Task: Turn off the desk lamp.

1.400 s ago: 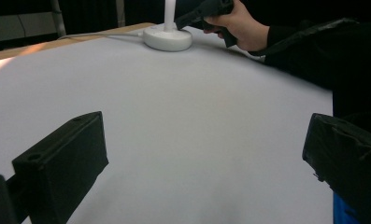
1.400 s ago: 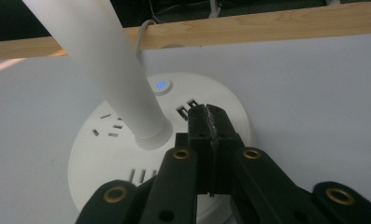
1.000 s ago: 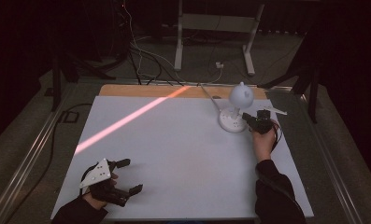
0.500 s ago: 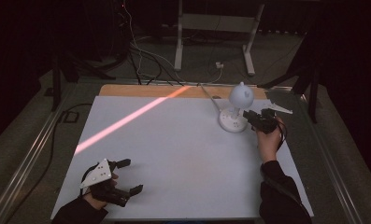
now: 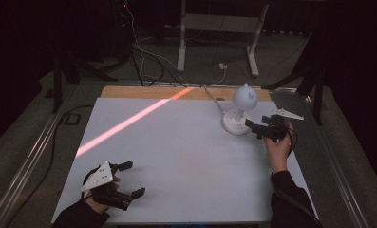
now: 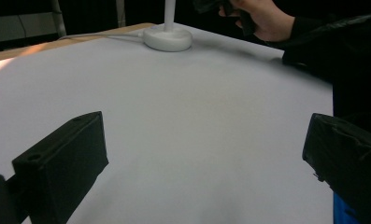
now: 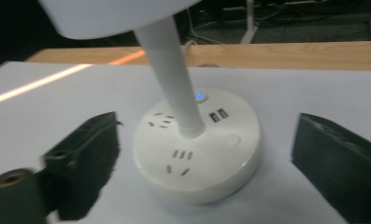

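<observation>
High view: white desk lamp (image 5: 239, 114) sits at far right of the counter (image 5: 176, 156); right tool (image 5: 255, 128) just beside its base, jaws just opened, nothing between. Left tool (image 5: 132, 179) near front-left corner.
Left tool view: jaws spread, released.
Right tool view: lamp base (image 7: 206, 158) between the spread jaws, untouched.

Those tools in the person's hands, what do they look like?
Each tool is black with two blocky jaws. The left tool carries a pale grey three-cornered plate with small dots; the right tool has one too, plus a dark cable. The person wears dark long sleeves.
</observation>
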Tool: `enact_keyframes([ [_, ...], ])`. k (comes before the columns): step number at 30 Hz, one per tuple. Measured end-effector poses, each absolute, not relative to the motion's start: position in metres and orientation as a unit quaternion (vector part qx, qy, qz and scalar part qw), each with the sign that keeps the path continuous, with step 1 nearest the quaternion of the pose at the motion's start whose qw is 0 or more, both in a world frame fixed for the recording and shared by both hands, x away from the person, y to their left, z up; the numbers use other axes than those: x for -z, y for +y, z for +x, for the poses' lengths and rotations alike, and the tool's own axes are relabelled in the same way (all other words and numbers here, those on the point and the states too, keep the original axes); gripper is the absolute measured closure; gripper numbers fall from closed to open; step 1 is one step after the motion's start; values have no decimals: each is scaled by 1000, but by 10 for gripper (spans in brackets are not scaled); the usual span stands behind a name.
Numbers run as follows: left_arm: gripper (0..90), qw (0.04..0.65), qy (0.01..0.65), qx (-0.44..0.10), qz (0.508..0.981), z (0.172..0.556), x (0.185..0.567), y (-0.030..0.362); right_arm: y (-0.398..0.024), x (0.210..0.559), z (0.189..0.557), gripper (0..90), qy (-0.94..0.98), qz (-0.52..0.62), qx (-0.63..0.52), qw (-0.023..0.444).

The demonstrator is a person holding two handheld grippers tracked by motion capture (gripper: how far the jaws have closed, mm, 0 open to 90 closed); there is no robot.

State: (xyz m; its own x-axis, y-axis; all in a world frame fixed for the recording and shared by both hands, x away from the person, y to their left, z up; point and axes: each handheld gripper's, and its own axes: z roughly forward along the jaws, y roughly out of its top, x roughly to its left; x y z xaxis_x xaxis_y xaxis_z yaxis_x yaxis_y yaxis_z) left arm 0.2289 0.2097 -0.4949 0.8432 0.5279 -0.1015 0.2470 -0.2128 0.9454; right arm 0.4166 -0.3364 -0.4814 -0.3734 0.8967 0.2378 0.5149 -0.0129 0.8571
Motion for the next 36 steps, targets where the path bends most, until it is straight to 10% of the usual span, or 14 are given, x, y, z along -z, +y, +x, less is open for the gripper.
enact_keyframes([
  [36,6,578,250,-120,767,228,494,210,-312,482,309,0,745,429,-483,166],
])
